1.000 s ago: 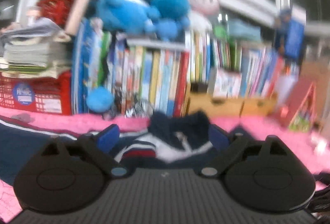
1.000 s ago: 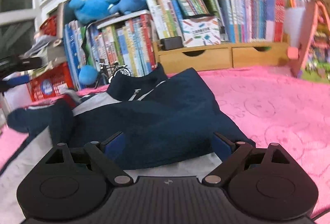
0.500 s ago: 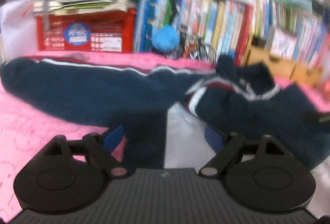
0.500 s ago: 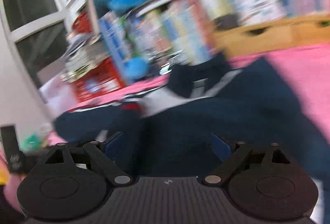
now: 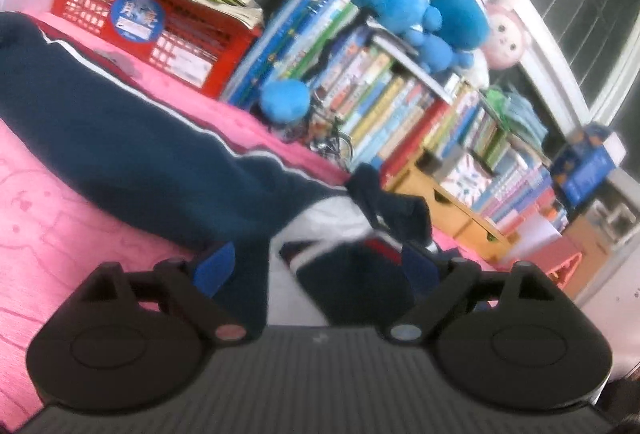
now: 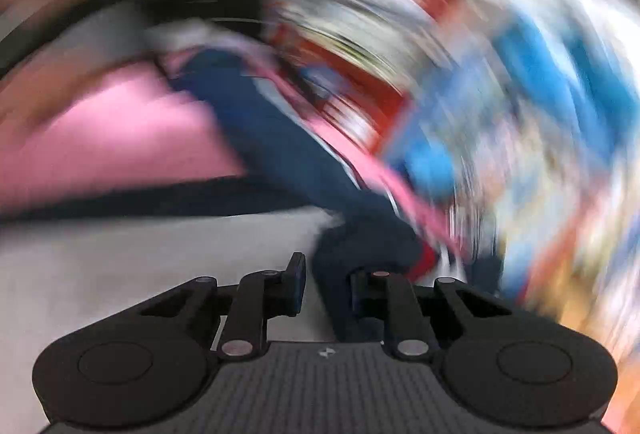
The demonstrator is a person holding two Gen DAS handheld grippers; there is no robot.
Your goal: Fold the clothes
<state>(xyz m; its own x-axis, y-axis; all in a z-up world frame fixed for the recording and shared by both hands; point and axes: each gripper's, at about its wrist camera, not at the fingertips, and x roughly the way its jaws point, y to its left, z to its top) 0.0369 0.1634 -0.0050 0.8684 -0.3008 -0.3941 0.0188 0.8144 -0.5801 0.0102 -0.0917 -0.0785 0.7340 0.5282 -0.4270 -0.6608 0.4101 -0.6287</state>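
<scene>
A navy jacket (image 5: 140,154) with white and red trim lies spread on a pink blanket (image 5: 60,234); one sleeve stretches to the upper left. My left gripper (image 5: 314,266) hovers low over the jacket's white and navy chest. Its jaws are wide and opening, the cloth lies under the gap, and neither pad presses on it. The right wrist view is badly blurred. My right gripper (image 6: 328,286) has its jaws narrow and closing, with a navy fold of the jacket (image 6: 280,154) between the pads and a sliver of gap beside the left pad.
Behind the blanket stand a red crate (image 5: 160,22) stacked with papers, a long row of books (image 5: 380,106) topped with blue plush toys (image 5: 400,2), and wooden drawers (image 5: 452,210). Bare pink blanket (image 6: 120,138) lies to the left.
The right gripper has swung left across the jacket, rolled strongly and drawn its jaws from wide to narrow. The left gripper has rolled and moved closer to the jacket's chest.
</scene>
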